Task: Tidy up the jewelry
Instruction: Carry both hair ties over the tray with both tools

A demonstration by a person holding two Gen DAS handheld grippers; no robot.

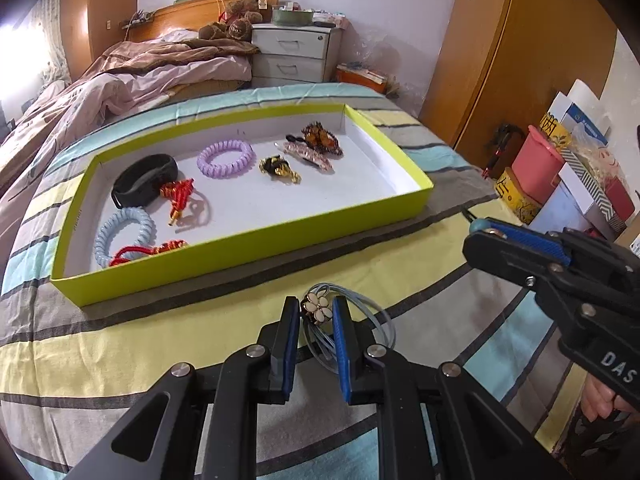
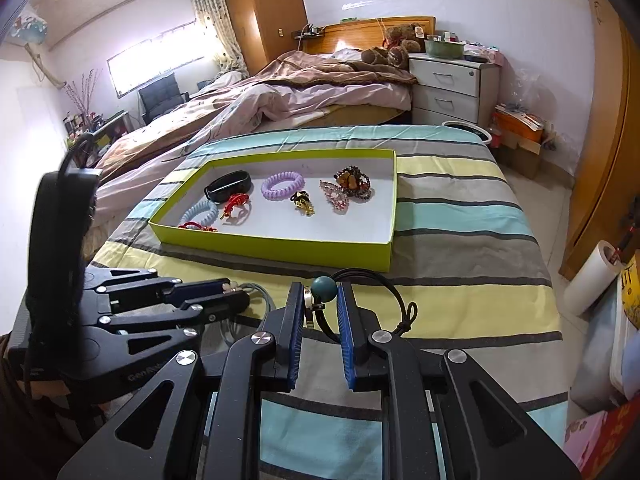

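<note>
A lime-green tray lies on the striped bed and holds a black band, a purple coil tie, a pale blue coil tie, red knotted cords, a gold charm and butterfly clips. My left gripper is shut on a white flower hair tie with pale blue loops, just in front of the tray. My right gripper is shut on a teal bead with a black cord.
The striped sheet spreads around the tray. Boxes and a pink tub stand beside the bed at right. A second bed, a white nightstand and a wooden wardrobe lie beyond.
</note>
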